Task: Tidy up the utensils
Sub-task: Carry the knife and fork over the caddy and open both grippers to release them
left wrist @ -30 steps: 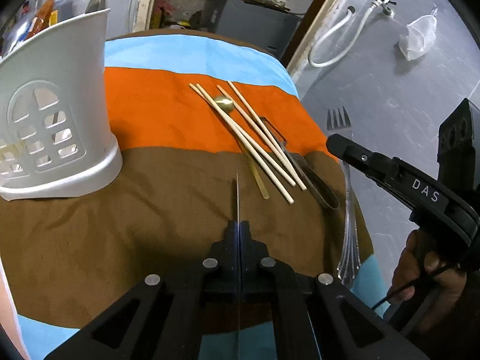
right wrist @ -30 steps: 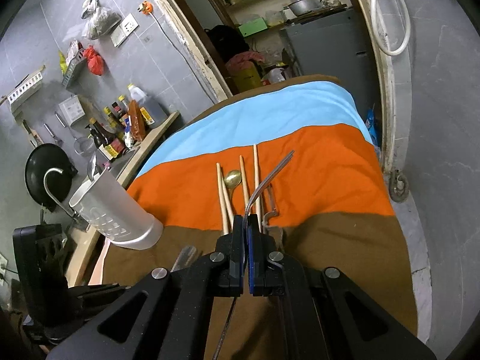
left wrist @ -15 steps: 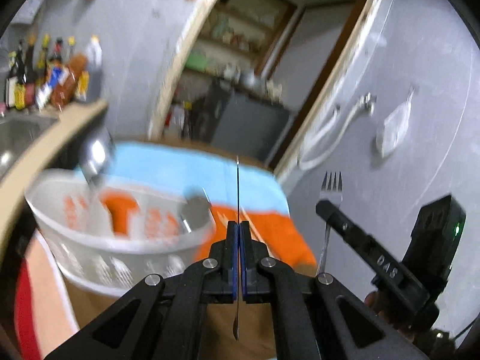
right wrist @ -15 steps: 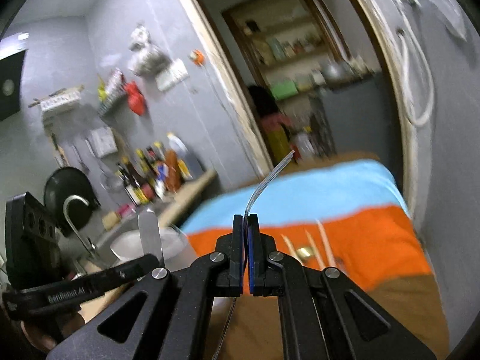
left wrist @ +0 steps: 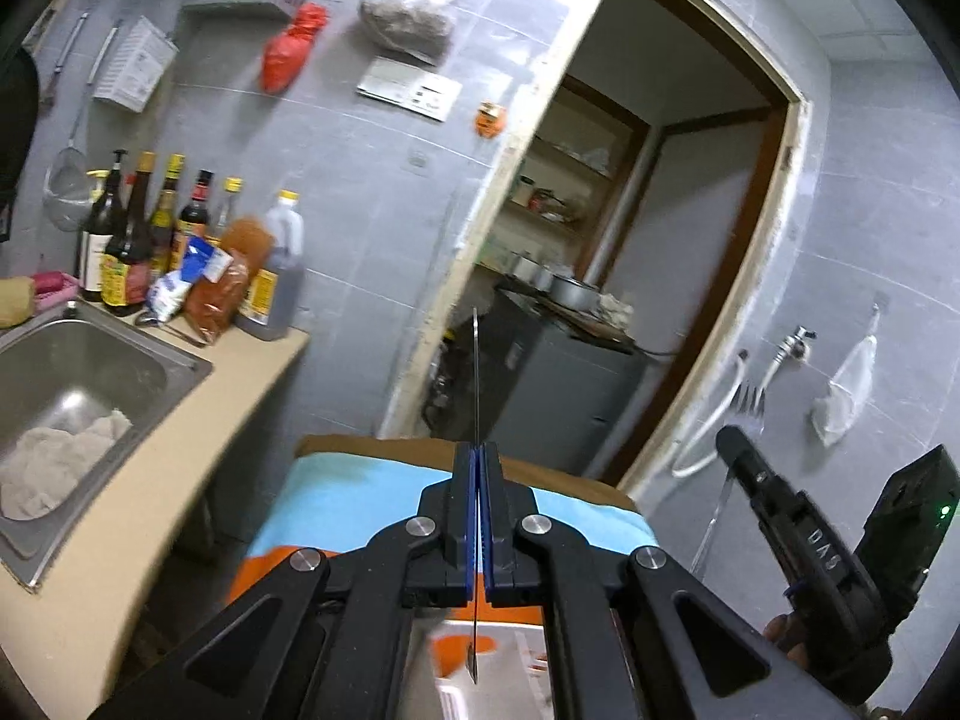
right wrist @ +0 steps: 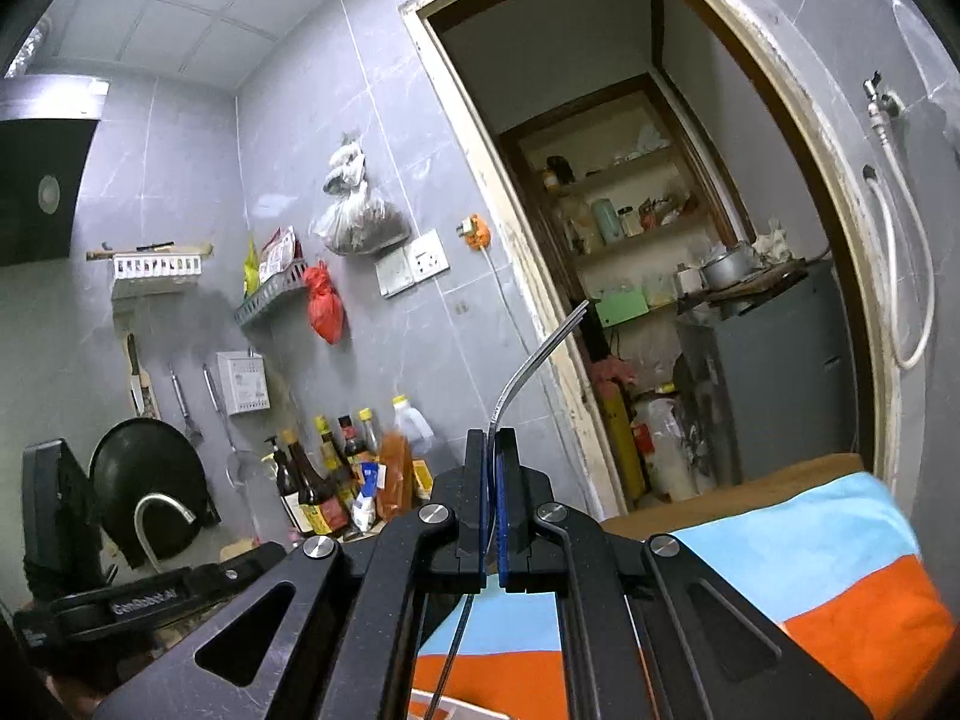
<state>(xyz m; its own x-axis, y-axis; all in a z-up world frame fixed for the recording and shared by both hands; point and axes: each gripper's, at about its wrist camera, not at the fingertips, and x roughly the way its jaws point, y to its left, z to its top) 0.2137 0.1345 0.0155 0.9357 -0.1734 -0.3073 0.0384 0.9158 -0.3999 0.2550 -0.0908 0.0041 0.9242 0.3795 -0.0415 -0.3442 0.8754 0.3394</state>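
while both grippers are raised above the striped cloth (left wrist: 336, 498), i read the scene as mid-transfer. my left gripper (left wrist: 478, 516) is clamped on a thin utensil (left wrist: 476, 372) seen edge-on, probably a knife or spoon, though the blade-thin view leaves that unsettled; its lower end hangs over a white holder (left wrist: 510, 684) at the bottom edge. my right gripper (right wrist: 493, 510) is closed on a fork (right wrist: 528, 366), tines curving up toward the doorway (right wrist: 600, 180); the left view shows the same tines above the other tool. neither piece is in the holder yet, so i judge two utensils lifted and none of them placed. whatever else lies on the cloth is out of view, so i cannot say how much is left.
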